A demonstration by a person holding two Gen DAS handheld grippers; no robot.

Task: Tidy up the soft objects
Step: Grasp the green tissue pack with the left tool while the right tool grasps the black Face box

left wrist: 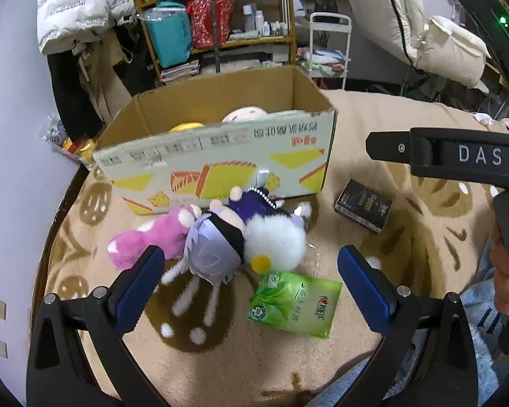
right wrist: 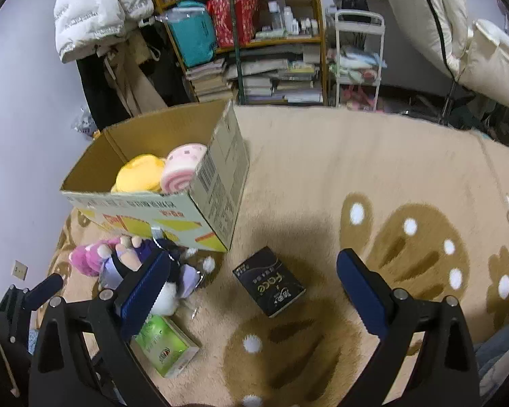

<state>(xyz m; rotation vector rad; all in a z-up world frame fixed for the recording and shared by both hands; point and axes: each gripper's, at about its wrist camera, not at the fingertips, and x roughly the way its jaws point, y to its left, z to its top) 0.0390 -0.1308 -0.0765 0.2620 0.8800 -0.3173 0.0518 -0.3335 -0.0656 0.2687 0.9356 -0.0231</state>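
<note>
Left gripper (left wrist: 249,283): jaws wide apart, empty, poised above the purple-haired doll (left wrist: 213,247), which lies against a pink plush (left wrist: 146,237) and a white pompom toy (left wrist: 276,240) just near of the cardboard box (left wrist: 217,162). Right gripper (right wrist: 252,286): jaws likewise spread, empty, over the black carton (right wrist: 269,281). Box contents, probably two plush toys. Recommended grasp: close around the doll's head alone, avoiding the green tissue pack (left wrist: 295,307).

Right gripper (right wrist: 252,288): fingers spread wide, nothing between them.
Black box (right wrist: 268,281): on the rug (right wrist: 322,156), just ahead, between the fingers.
Plush pile (right wrist: 132,264): beside and behind the left finger.
Green tissue pack (right wrist: 164,344): under the left finger.
Cardboard box (right wrist: 217,183): farther ahead left, holding yellow plush (right wrist: 137,174) and pink roll plush (right wrist: 181,166).
</note>
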